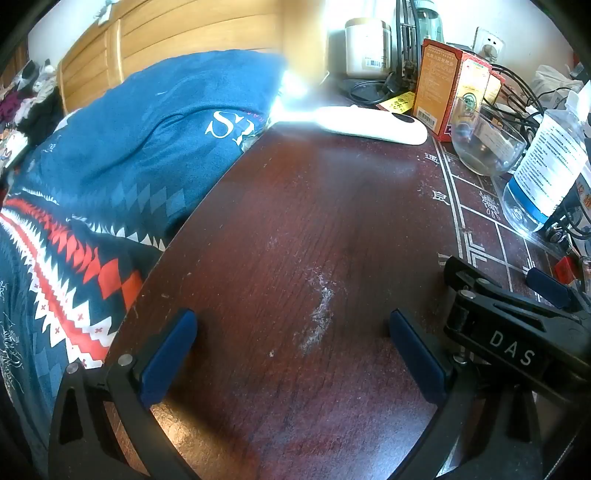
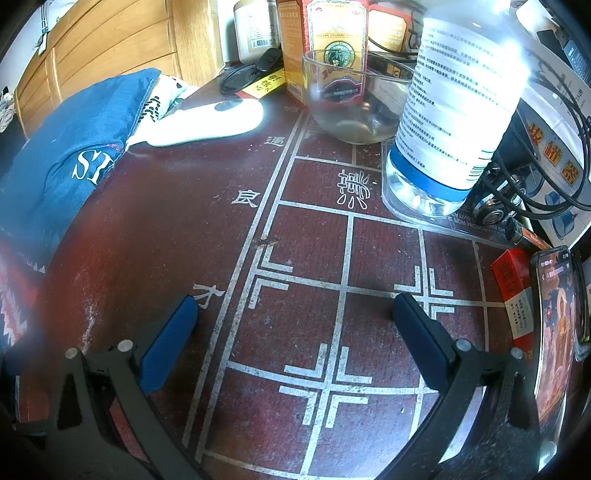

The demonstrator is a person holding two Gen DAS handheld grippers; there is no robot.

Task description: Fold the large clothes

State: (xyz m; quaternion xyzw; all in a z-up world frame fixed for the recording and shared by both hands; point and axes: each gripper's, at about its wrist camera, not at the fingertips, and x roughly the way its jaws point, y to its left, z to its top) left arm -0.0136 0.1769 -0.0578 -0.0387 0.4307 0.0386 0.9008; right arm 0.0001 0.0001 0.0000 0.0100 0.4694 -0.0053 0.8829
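Both hand-held grippers, left and right, are held agape and empty over the counter; the garment is draped off its left edge.

A lived-in room of a home, most likely a bedroom. A dark red-brown wooden table stands against a bed whose pale wooden headboard rises behind a blue pillow and a patterned blue, red and white blanket. A Chinese chess board is marked in white lines on the table top. Household clutter crowds the far edge: a clear glass bowl, a large plastic bottle, an orange medicine box, a white jar, a white handheld device, tangled black cables and a wall socket. A smartphone lies at the right edge.
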